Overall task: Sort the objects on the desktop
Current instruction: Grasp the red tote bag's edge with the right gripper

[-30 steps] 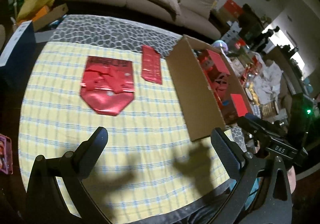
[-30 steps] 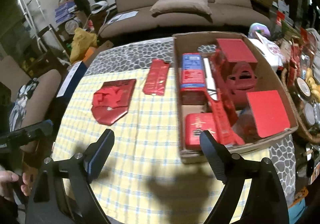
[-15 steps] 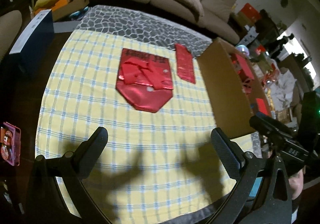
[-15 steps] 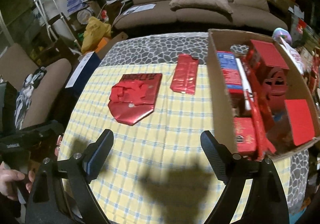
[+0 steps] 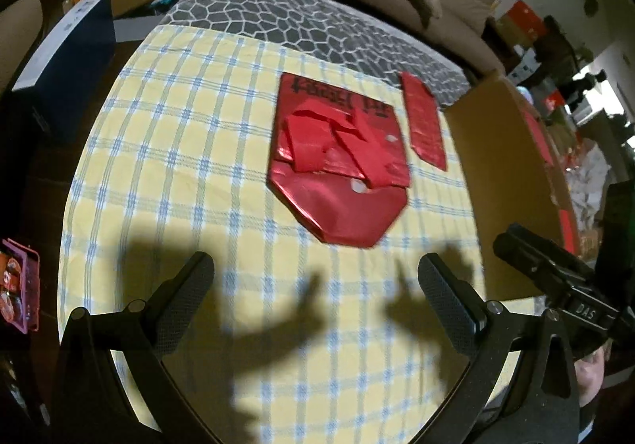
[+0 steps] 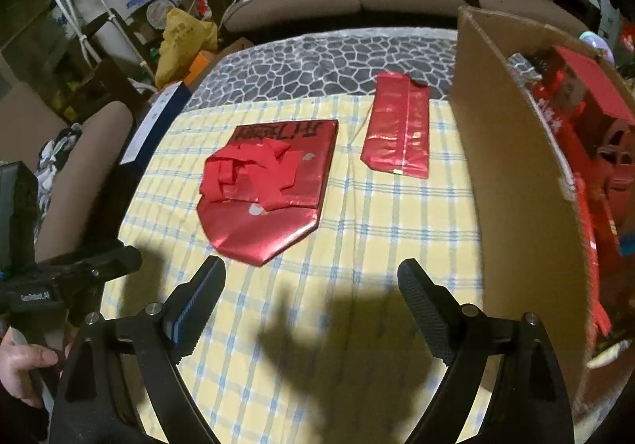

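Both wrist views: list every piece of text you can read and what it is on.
"DAS": label on the right gripper's body, seen in the left wrist view.
"GenRobot.AI", small and only roughly legible: label on the left gripper's body, seen in the right wrist view.
Black lettering along the top edge of the large red foil bag: too blurred to read.
Print on the yellow bag: unreadable.

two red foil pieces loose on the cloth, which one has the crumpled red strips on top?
The large shield-shaped red foil bag, nearer both grippers. Red paper strips lie on it. The narrow red foil packet beside the cardboard box is bare.
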### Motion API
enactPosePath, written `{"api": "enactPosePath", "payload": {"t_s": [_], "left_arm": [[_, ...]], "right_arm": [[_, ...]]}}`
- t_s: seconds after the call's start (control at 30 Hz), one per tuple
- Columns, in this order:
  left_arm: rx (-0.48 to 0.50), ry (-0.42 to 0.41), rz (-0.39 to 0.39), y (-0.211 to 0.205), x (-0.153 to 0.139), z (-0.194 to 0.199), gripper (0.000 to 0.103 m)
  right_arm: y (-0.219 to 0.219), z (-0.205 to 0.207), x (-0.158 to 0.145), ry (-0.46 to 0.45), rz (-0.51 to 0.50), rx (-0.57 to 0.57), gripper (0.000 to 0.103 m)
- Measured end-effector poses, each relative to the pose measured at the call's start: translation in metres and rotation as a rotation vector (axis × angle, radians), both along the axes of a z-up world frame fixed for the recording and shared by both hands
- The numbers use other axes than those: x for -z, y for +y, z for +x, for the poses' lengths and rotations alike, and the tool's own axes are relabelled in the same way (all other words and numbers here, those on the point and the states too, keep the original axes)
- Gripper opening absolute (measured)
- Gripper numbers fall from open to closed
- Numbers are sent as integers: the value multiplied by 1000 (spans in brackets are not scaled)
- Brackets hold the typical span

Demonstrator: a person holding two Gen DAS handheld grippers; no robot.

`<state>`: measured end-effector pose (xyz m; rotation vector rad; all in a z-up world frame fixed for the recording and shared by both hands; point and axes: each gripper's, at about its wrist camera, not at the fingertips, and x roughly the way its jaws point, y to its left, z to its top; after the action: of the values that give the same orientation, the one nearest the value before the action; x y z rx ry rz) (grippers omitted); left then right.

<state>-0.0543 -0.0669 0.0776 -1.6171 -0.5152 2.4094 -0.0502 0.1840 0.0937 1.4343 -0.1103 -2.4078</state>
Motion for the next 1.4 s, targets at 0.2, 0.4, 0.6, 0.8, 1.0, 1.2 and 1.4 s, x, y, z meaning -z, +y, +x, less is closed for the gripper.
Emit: {"api": "enactPosePath", "payload": {"t_s": [0.2,0.4,0.6,0.8,1.0,1.2,1.4], "left_arm": [[2,-23,-10,-2,26,-29,103],[15,-44,-7,2,50,-51,103],[36,-46,9,9,61,-67,103],[21,-30,13,13,66,-79,102],[22,-21,0,16,66,-89,93],[69,-8,-18,28,65,-89,73],[37,-7,37,14,61,-80,57]], "right_arm": [[-7,-27,24,-14,-7,2,90],[-13,-52,44,-37,-58,3,83],[-17,-71,61,-69,-102,13,69],[-23,-81,77,-97,-102,14,53],[-28,-85,80,-95,-89,9,51],[-32,-85,79,-97,-87,-1,38],[-29,-80,70,-92,-110,2,33]]}}
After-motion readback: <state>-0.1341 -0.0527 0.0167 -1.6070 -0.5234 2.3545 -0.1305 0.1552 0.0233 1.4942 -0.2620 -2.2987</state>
